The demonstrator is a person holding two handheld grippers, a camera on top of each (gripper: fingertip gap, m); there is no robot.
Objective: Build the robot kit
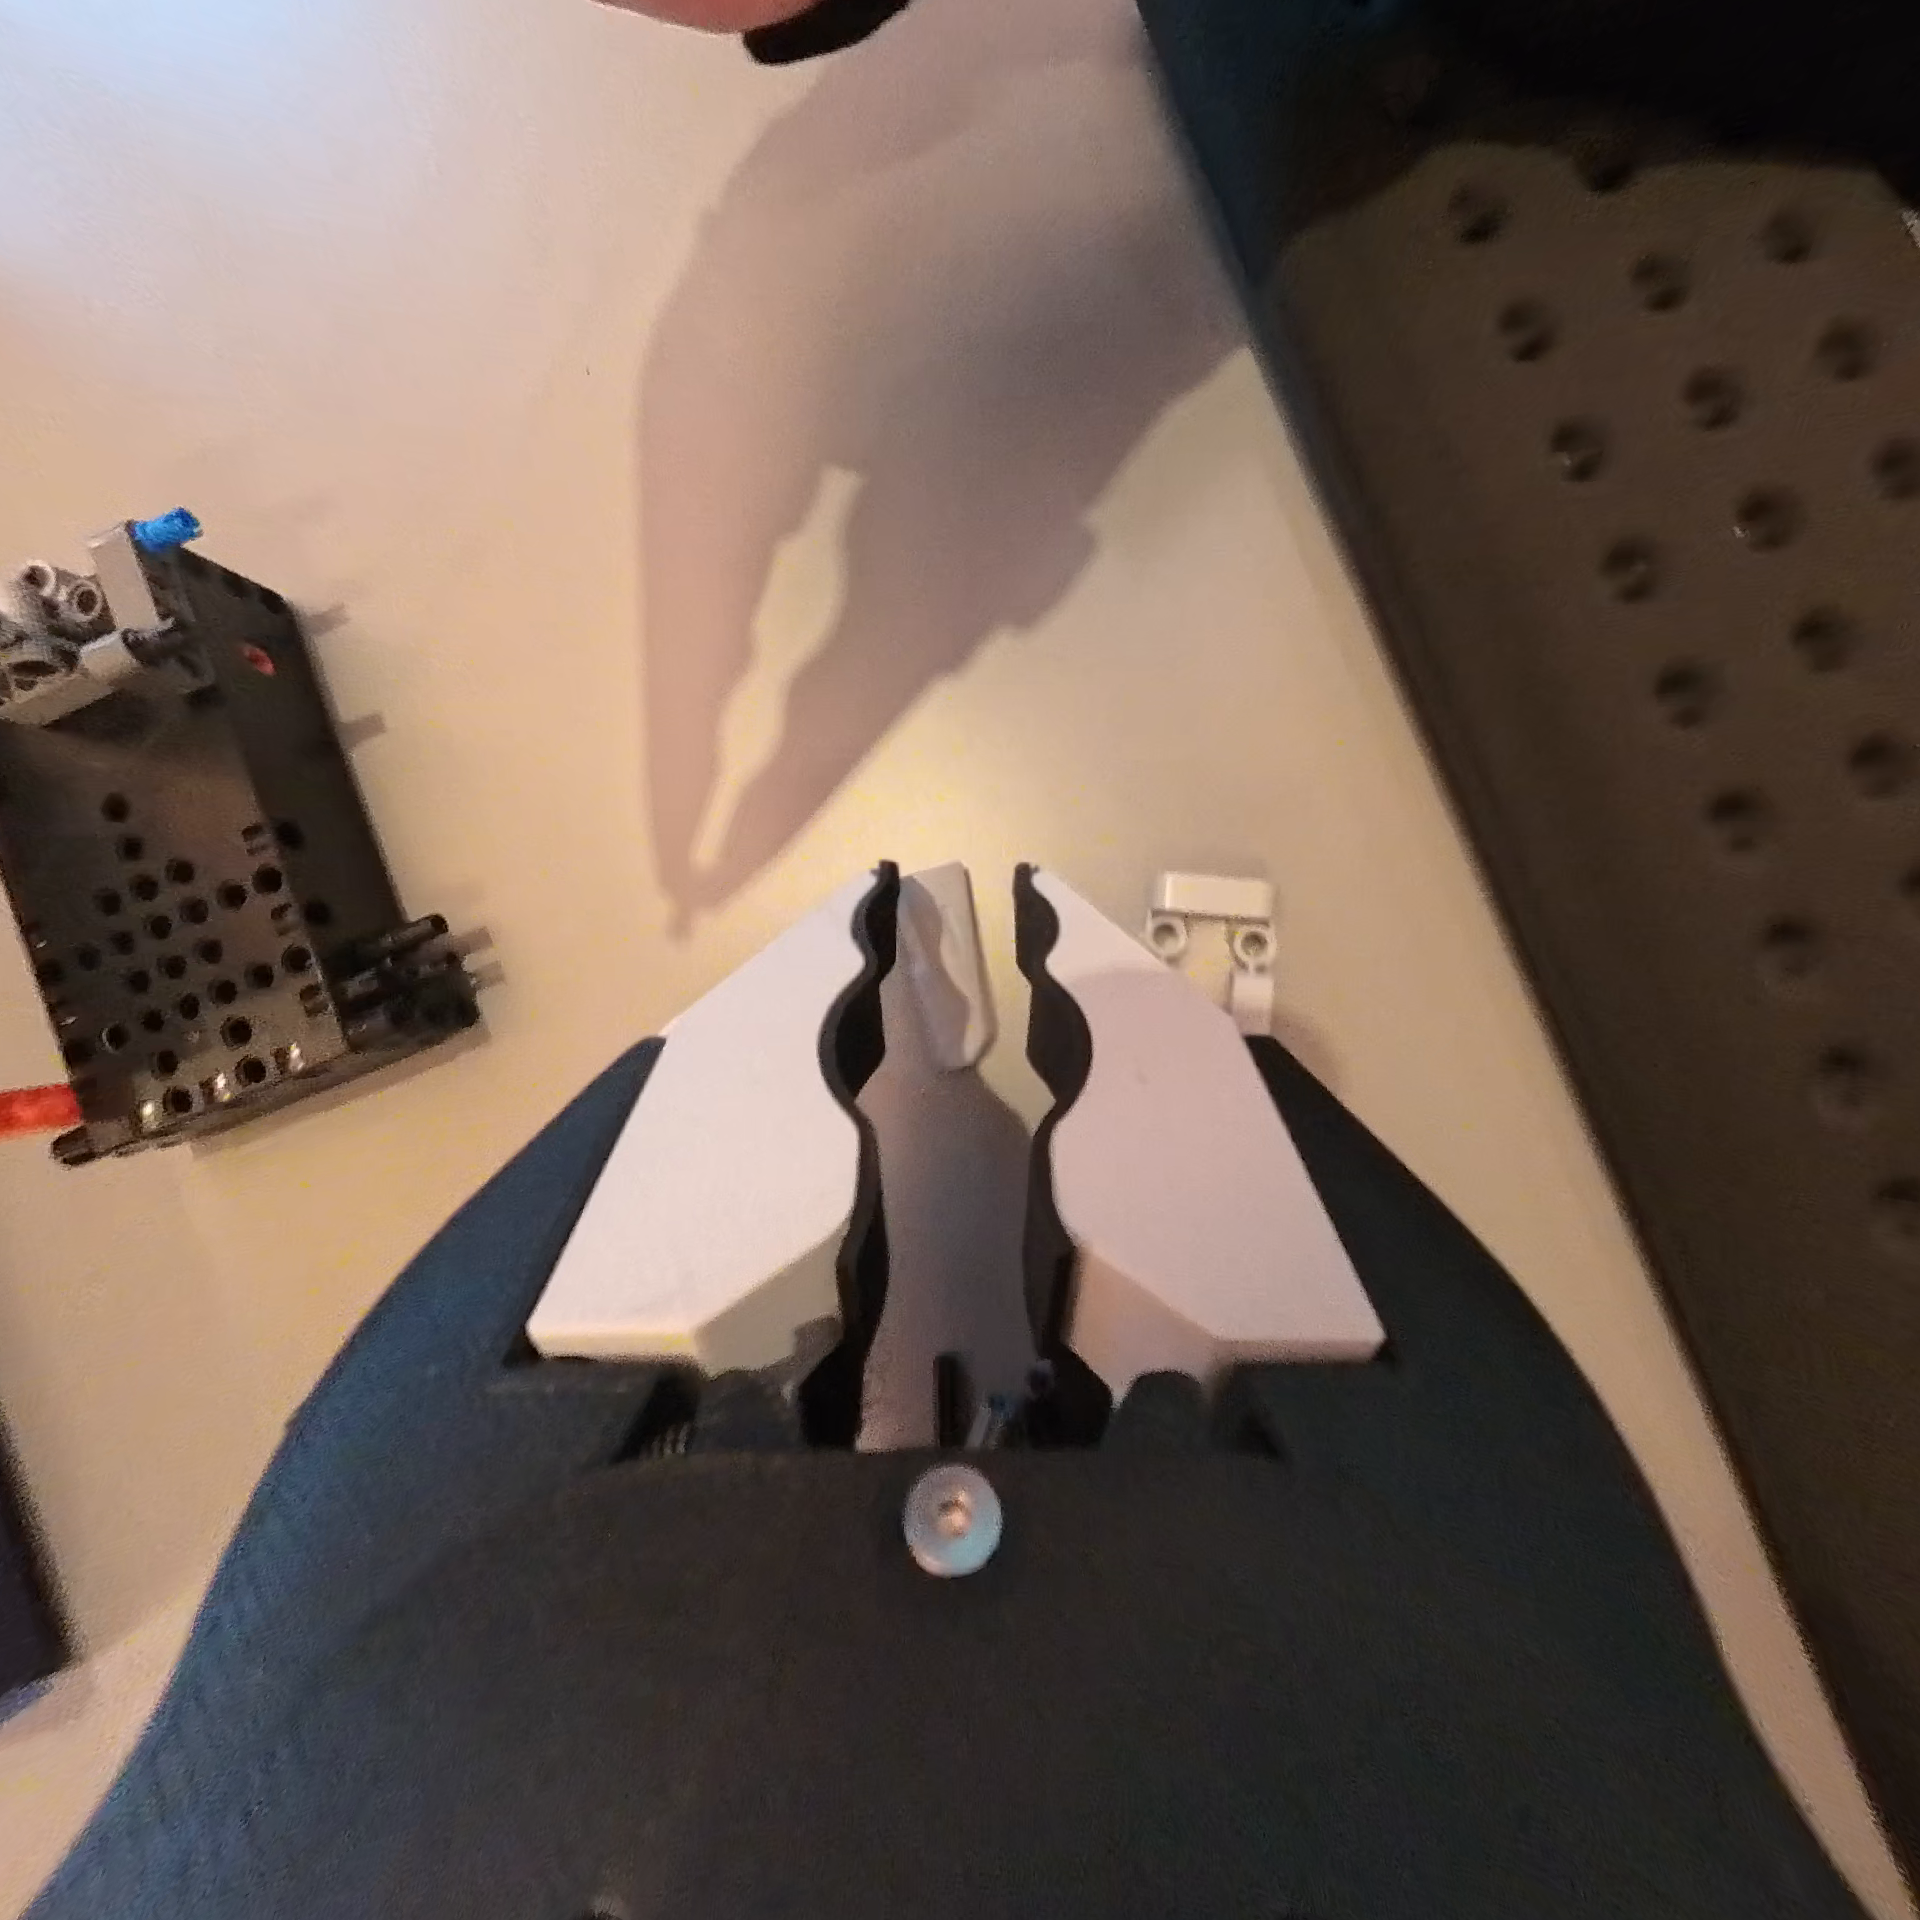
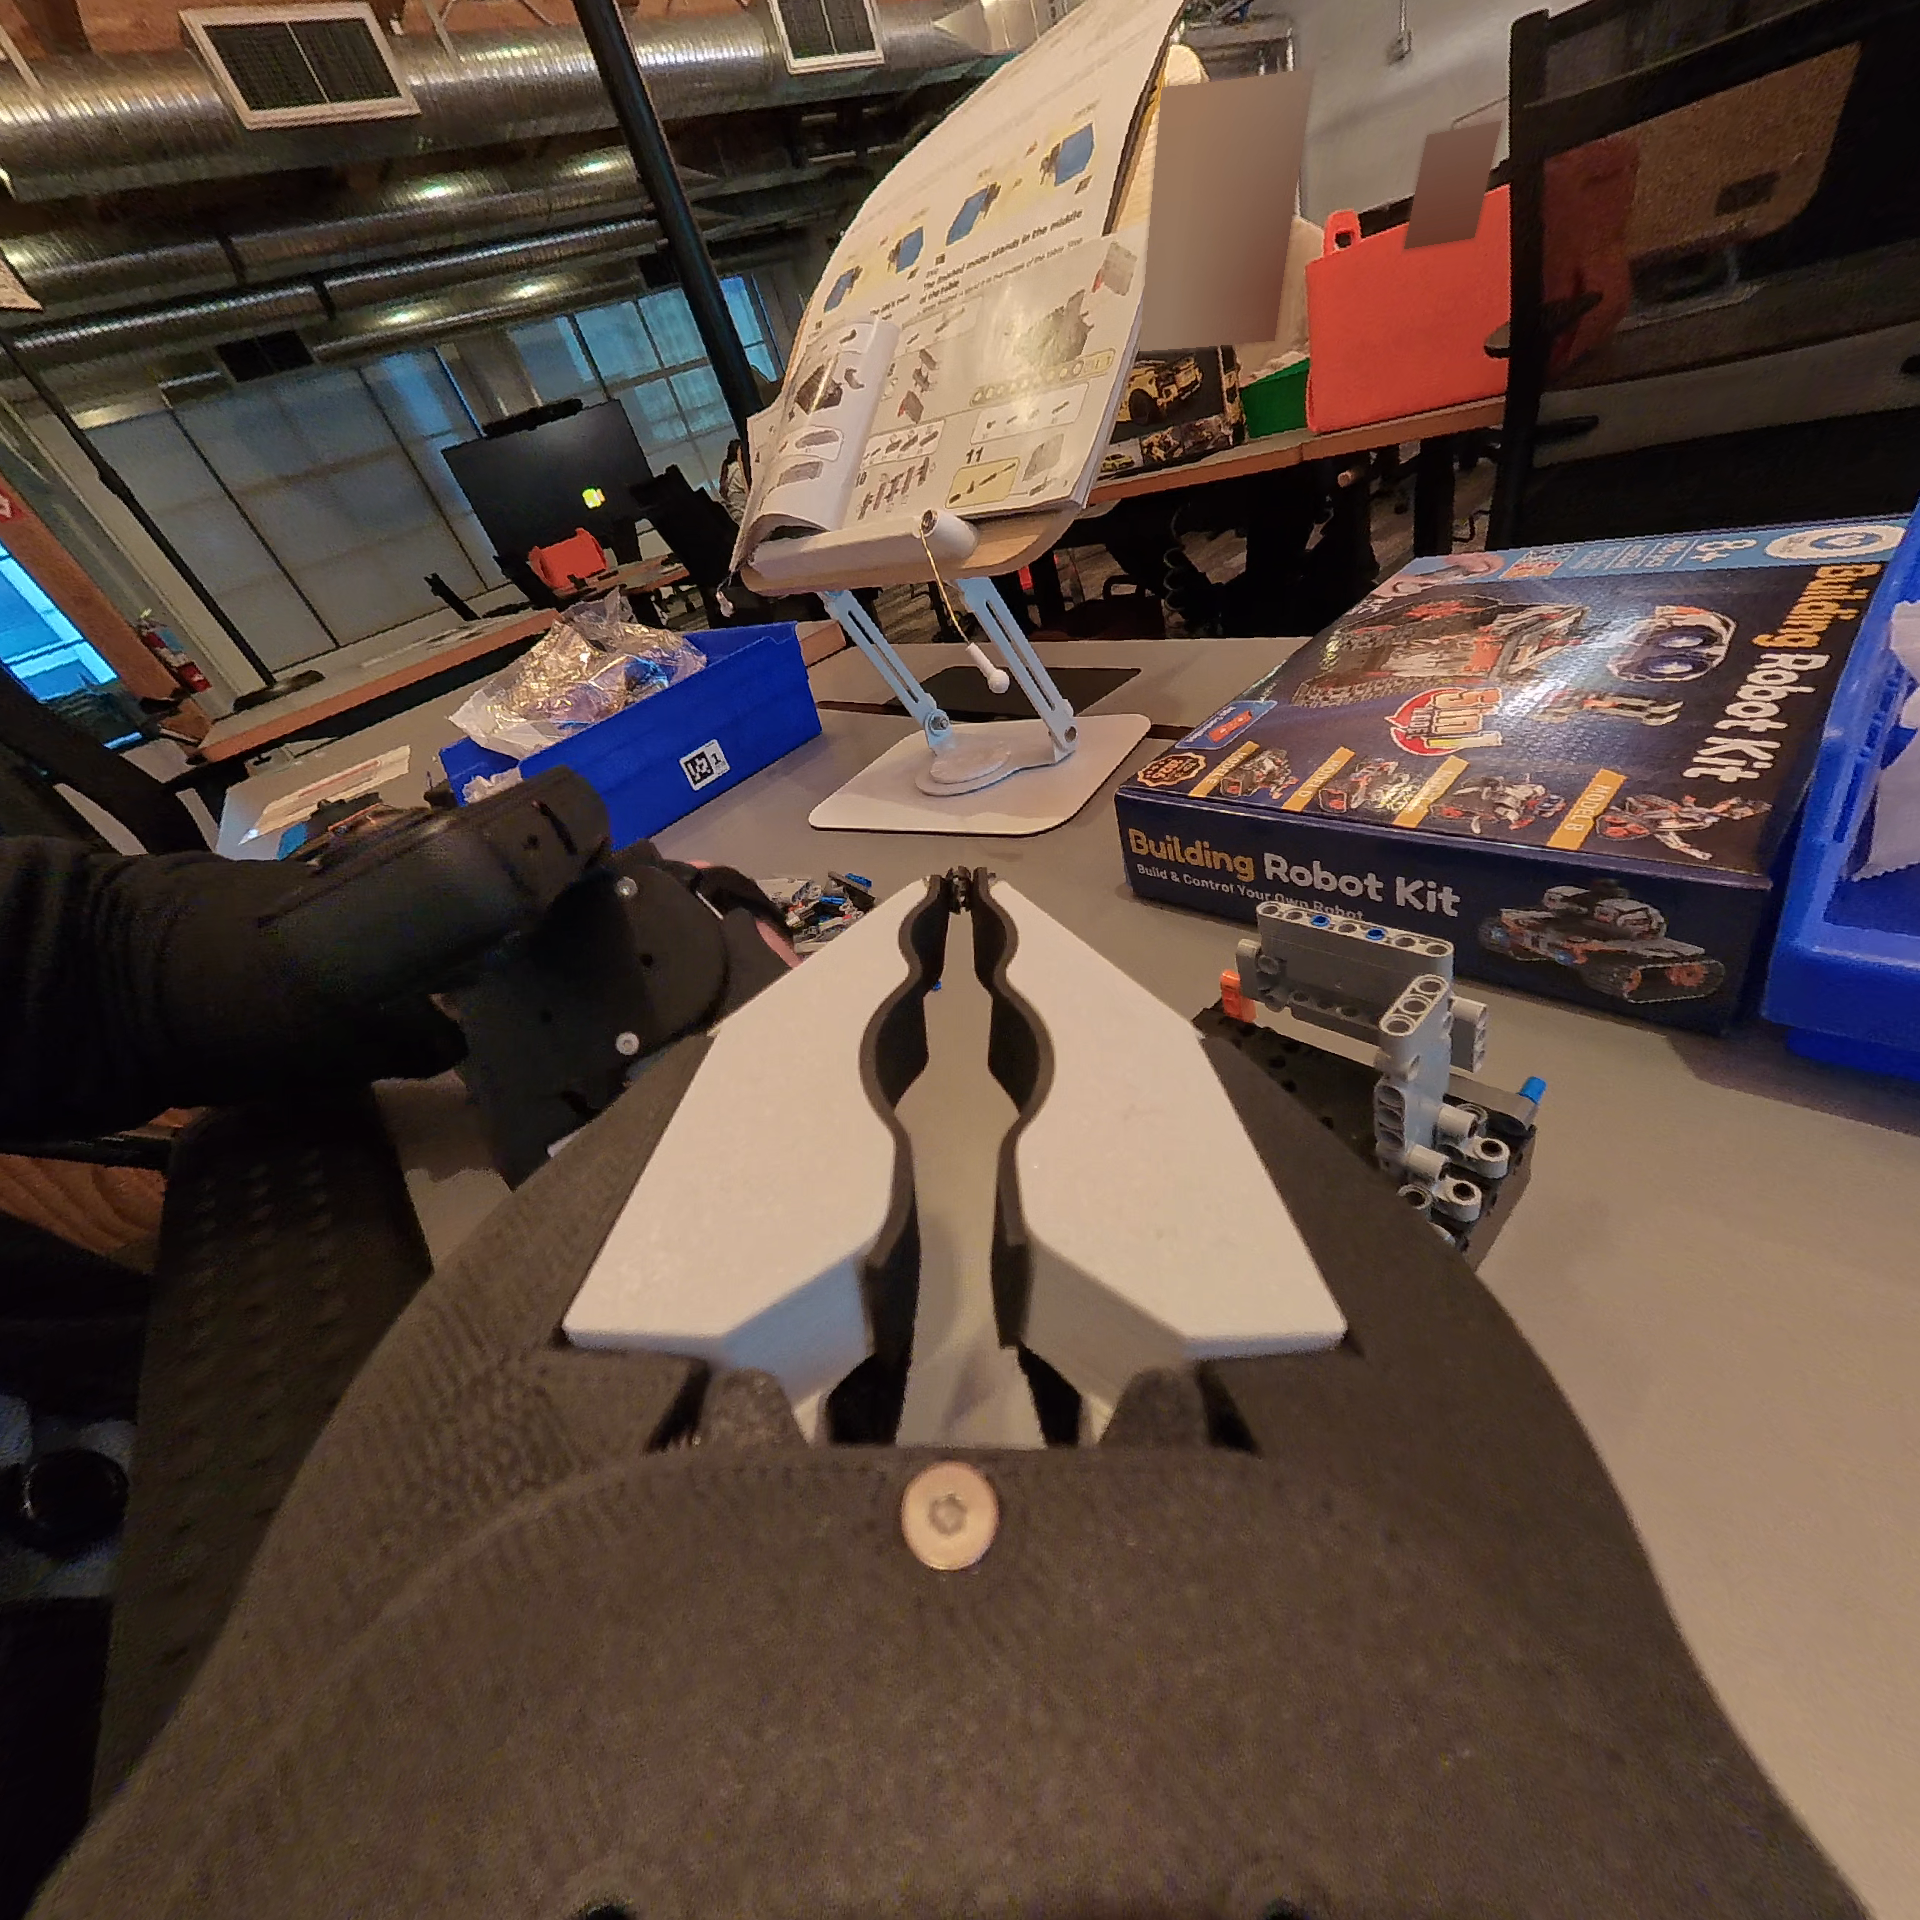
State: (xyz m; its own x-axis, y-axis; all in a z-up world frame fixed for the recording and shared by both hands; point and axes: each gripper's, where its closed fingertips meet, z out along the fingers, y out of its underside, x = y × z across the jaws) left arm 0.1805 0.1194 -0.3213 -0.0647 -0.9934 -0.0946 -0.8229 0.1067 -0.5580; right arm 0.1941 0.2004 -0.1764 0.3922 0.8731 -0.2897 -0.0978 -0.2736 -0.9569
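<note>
My left gripper (image 1: 953, 869) points down at the pale table (image 1: 416, 312), jaws open. A small white curved piece (image 1: 951, 961) lies between the fingers, touching neither. A light grey bracket piece (image 1: 1210, 925) lies just right of the right finger. A black perforated model with grey beams and a blue pin (image 1: 197, 862) sits at the left. My right gripper (image 2: 961, 883) has its tips together above the table; a tiny dark thing shows at the tips, too small to tell. The same model (image 2: 1392, 1060) stands to its right. The left gripper, held by a gloved hand (image 2: 582, 935), is at its left.
The right gripper's black body (image 1: 1610, 623) fills the right side of the left wrist view. An open booklet on a white stand (image 2: 966, 343), a dark kit box (image 2: 1507, 769), blue bins (image 2: 665, 717) (image 2: 1860, 831) and loose small parts (image 2: 821, 899) lie ahead. One gripper's finger ends stand about 15 cm off the other's.
</note>
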